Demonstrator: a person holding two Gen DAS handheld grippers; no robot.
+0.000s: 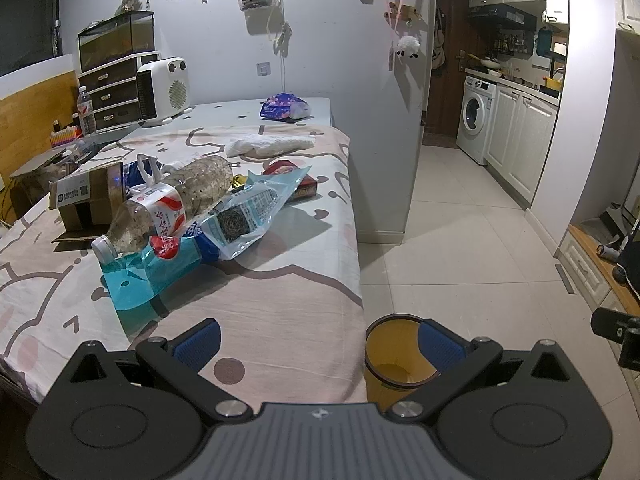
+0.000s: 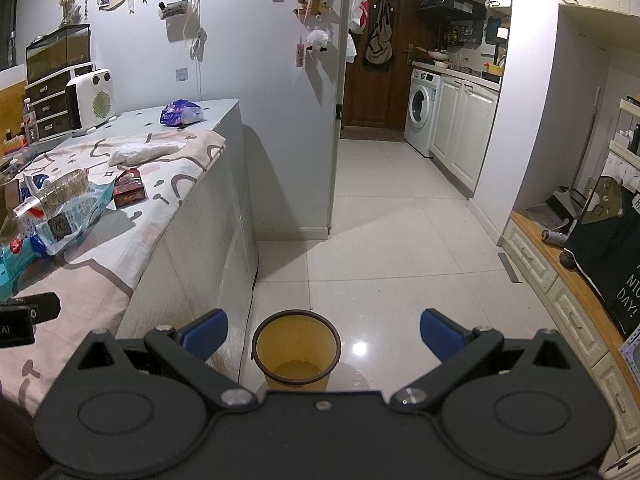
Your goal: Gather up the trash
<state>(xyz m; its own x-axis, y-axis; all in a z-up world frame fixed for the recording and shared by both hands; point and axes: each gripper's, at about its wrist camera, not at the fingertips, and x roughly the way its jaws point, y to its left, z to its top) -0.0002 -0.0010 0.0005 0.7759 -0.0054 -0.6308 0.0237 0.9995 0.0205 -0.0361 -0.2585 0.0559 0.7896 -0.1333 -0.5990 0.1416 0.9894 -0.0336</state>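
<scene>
Both tools are empty, jaws spread wide. The left gripper [image 1: 316, 344] hangs over the bed's near edge and should reach forward for the clear plastic bottle [image 1: 176, 204], lying capped and crumpled on blue packaging mid-bed. The right gripper [image 2: 324, 334] hovers above the yellow wastebasket [image 2: 296, 350] on the floor beside the bed.
</scene>
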